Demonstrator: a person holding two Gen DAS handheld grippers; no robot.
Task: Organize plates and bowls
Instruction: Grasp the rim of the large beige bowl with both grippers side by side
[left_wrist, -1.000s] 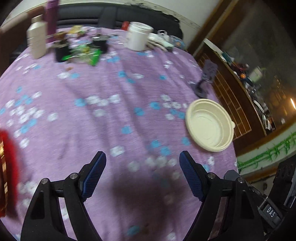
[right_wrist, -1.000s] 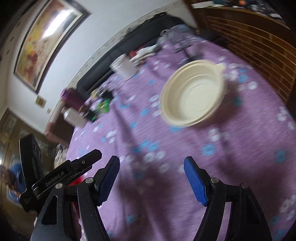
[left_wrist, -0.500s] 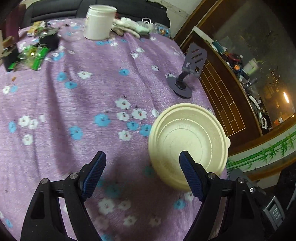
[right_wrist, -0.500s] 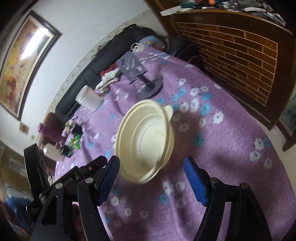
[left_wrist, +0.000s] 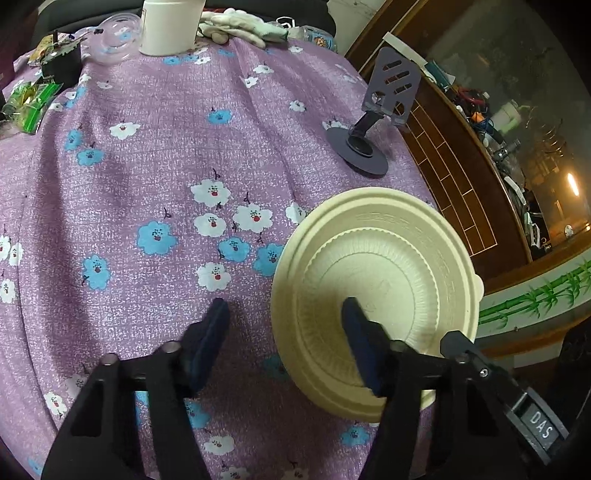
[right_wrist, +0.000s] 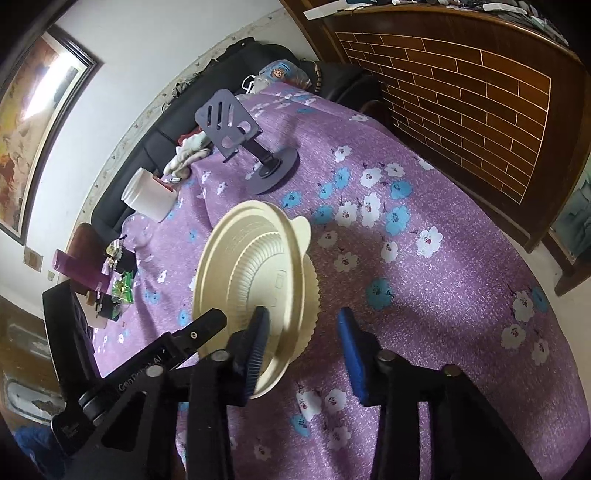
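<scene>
Cream bowl (left_wrist: 376, 280), nested on a scalloped cream plate (right_wrist: 312, 295), sits on the purple floral tablecloth (left_wrist: 184, 166) just in front of the phone stand (left_wrist: 373, 122). The left gripper (left_wrist: 286, 332) is spread with one finger inside the near rim and one outside; the right gripper (right_wrist: 303, 343) is spread beside the stack. I would press the left fingers together squarely on the rim wall before lifting, keeping the bowl level.

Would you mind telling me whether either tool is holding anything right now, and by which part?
Nothing is held. The left tool is open, straddling the near rim of the cream bowl without closing on it. The right tool is open beside it.
</scene>
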